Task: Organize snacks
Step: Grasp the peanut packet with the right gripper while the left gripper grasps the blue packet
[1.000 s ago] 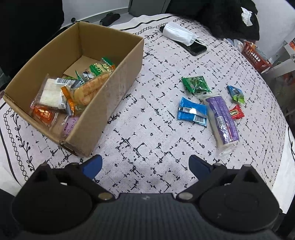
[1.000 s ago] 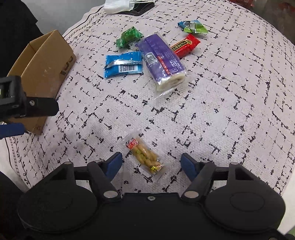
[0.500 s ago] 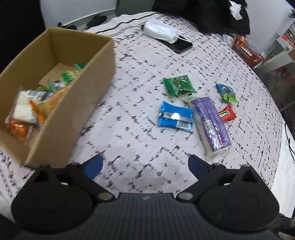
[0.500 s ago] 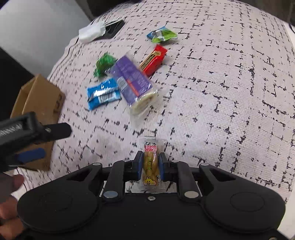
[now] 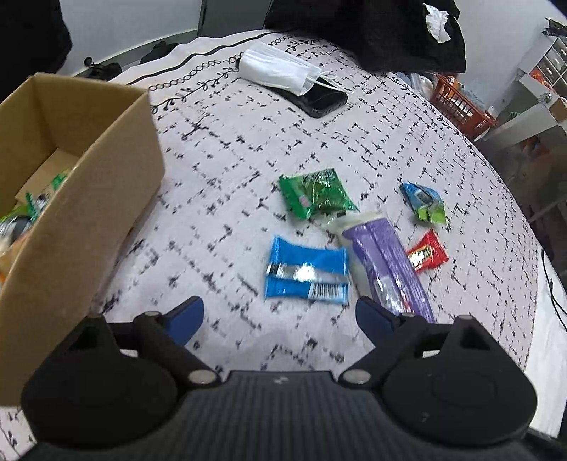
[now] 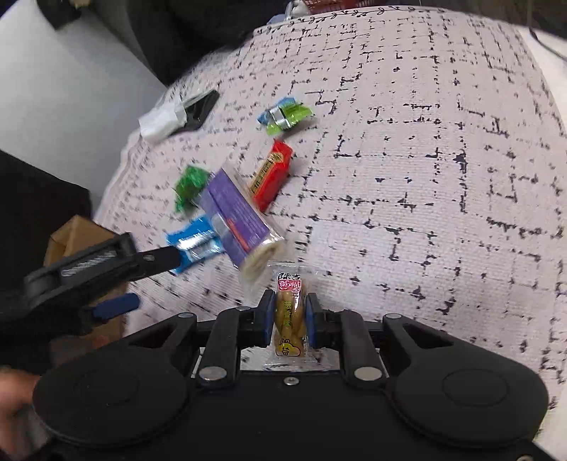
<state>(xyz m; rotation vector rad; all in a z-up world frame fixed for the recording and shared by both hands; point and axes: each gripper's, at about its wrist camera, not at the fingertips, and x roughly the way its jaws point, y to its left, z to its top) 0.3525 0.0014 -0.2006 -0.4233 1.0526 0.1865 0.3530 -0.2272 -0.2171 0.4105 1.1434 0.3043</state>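
Note:
My right gripper [image 6: 290, 312] is shut on a clear packet of yellow twisted snack [image 6: 288, 315], held above the cloth. My left gripper [image 5: 279, 314] is open and empty, hovering just short of a blue packet [image 5: 306, 271]; it also shows in the right wrist view [image 6: 117, 283]. Beside the blue packet lie a long purple pack [image 5: 388, 266], a green packet [image 5: 315, 191], a red bar [image 5: 427, 256] and a blue-green packet [image 5: 425, 204]. The cardboard box [image 5: 81, 198] with snacks inside stands at the left.
A white face mask [image 5: 280, 71] lies on a black phone [image 5: 322, 99] at the far side of the round patterned tablecloth [image 5: 219, 149]. A black garment [image 5: 382, 32] lies at the back. An orange basket [image 5: 460, 106] stands beyond the table's right edge.
My right gripper closed on the yellow snack packet and lifted it off the cloth. My left gripper swung right, away from the box, toward the loose packets.

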